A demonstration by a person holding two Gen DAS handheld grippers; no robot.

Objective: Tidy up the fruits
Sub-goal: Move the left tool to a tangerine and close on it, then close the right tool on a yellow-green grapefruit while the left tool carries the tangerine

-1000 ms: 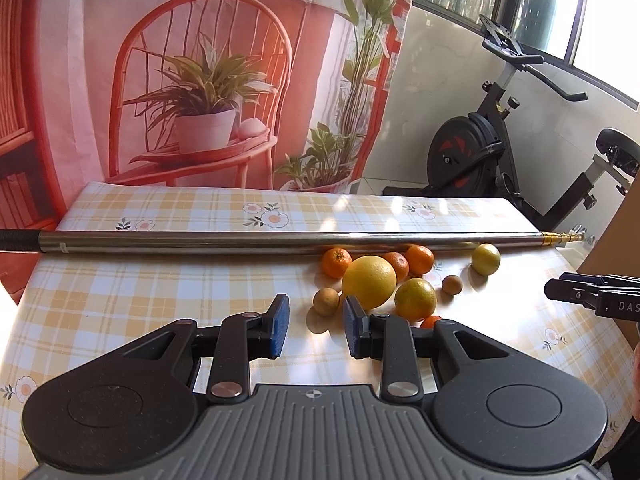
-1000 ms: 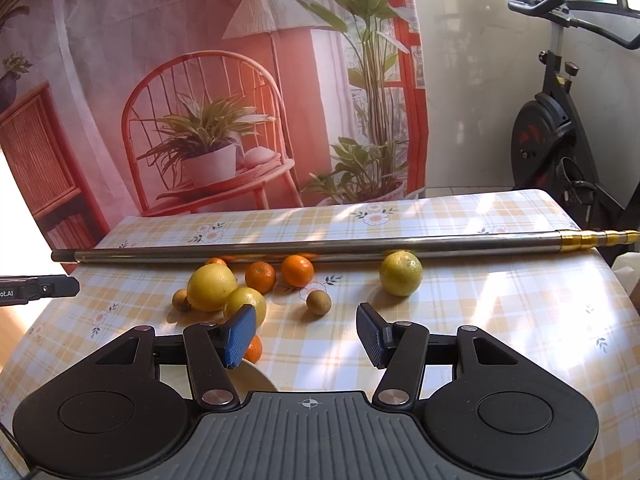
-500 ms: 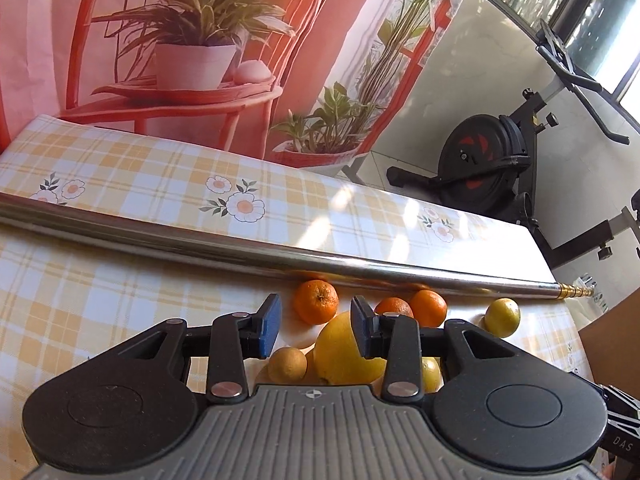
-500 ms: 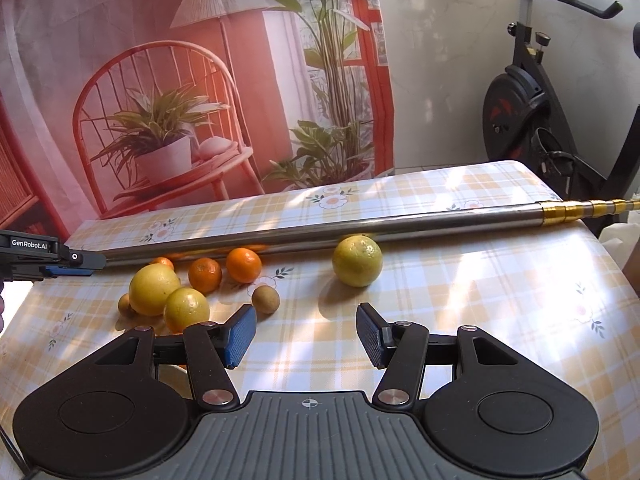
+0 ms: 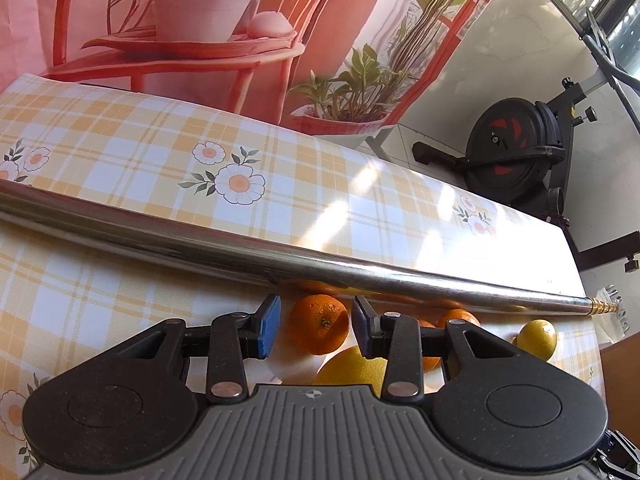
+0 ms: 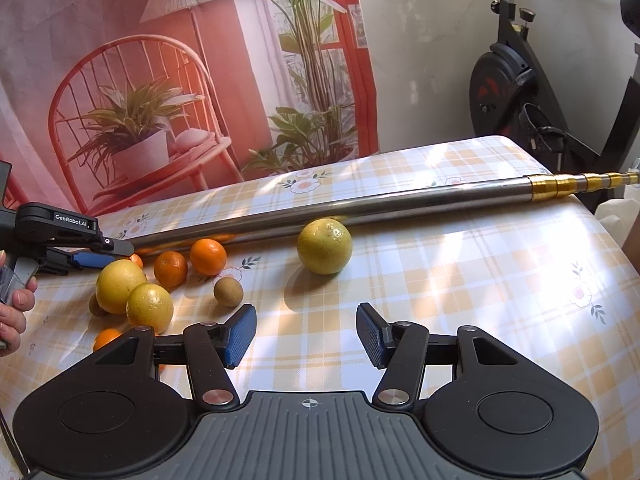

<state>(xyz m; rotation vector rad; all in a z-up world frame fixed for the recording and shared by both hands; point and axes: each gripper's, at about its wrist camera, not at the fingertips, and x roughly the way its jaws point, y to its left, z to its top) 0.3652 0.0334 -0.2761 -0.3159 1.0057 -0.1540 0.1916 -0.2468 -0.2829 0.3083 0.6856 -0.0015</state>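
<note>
Left gripper (image 5: pixel 314 326): your jaws, just widening, are straddling orange (image 5: pixel 319 324) near pole (image 5: pixel 280 254), pads not gripping. Right gripper (image 6: pixel 306 334): standing open, empty. Risk: off-centre closing is sending orange rolling into neighbouring fruit.

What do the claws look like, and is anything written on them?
Both are black. The right claw has a ribbed grey base, two round black discs, silver rivets and blue ridged pads. The left claw looks the same up close; from the side, its arm reads "GenRobot.AI" in white. No cables or sleeves show.
</note>
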